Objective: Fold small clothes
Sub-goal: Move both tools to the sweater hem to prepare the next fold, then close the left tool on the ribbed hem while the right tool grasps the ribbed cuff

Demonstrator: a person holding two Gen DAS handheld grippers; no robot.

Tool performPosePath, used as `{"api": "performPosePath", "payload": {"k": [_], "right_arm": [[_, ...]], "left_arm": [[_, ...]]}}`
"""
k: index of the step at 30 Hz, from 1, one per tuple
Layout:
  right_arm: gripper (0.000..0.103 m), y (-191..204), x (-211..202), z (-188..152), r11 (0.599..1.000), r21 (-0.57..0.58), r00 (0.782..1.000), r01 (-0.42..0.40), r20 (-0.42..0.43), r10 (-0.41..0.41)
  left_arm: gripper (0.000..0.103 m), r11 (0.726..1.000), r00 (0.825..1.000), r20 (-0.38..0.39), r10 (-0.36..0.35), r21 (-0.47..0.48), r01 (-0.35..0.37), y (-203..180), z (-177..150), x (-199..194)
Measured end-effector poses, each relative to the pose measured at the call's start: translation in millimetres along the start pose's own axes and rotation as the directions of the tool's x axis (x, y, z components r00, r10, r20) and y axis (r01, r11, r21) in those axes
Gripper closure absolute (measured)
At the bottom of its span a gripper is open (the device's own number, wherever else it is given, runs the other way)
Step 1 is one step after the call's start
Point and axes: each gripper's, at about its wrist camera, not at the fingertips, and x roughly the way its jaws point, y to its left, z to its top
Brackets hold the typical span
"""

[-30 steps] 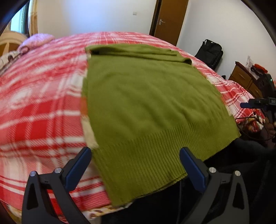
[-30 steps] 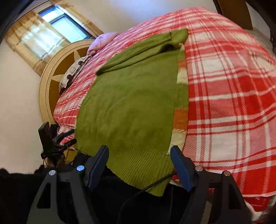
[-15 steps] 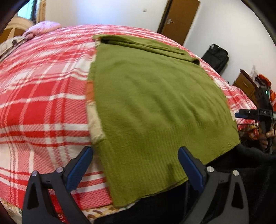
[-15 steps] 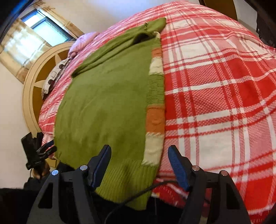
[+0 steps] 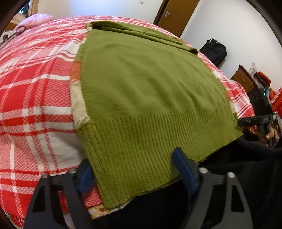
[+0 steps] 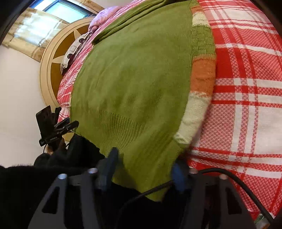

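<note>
A green knit sweater [image 5: 149, 91] lies flat on the red plaid bedspread [image 5: 35, 98], its ribbed hem [image 5: 137, 149] nearest me and its striped orange and cream sleeve edges showing at both sides. My left gripper [image 5: 135, 174] straddles the hem's left corner. Its jaws are closing, with the fabric between the blue pads [image 5: 183, 169], and no firm pinch shows. In the right wrist view the same sweater [image 6: 137, 74] fills the frame. My right gripper [image 6: 143, 172] straddles the hem's right corner by the cream sleeve cuff [image 6: 192, 116], also closing with the knit between its pads.
A pink pillow [image 5: 35, 19] and a round wooden headboard [image 6: 52, 67] lie at the bed's far end. A door [image 5: 176, 14], a black bag [image 5: 214, 51] and a wooden drawer unit [image 5: 245, 77] stand beyond. A black cable [image 6: 238, 178] crosses the right gripper. Dark clothing [image 5: 238, 167] borders the hem.
Both grippers have dropped closer to the hem and their jaws have narrowed around it. The sweater itself still lies flat in the same place.
</note>
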Motion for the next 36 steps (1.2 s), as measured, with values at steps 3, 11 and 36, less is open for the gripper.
{"api": "performPosePath", "payload": {"k": [3, 11, 36], "right_arm": [[0.066, -0.2, 8.3, -5.7, 1.0, 0.006, 1.0, 0.013, -0.009, -0.013], [0.087, 18.1, -22.7, 6.7, 0.983, 0.018, 0.978, -0.185, 0.105, 0.182], [0.08, -33.3, -51.6, 135.6, 0.971, 0.159, 0.875, -0.181, 0.477, 0.086]], "left_arm": [[0.042, 0.997, 0.999, 0.01, -0.043, -0.063, 0.044, 11.0, 0.6, -2.0], [0.092, 0.987, 0.994, 0.06, -0.089, -0.132, 0.096, 13.7, 12.6, -19.1], [0.07, 0.984, 0.97, 0.183, 0.162, 0.038, -0.172, 29.3, 182.4, -26.0]]}}
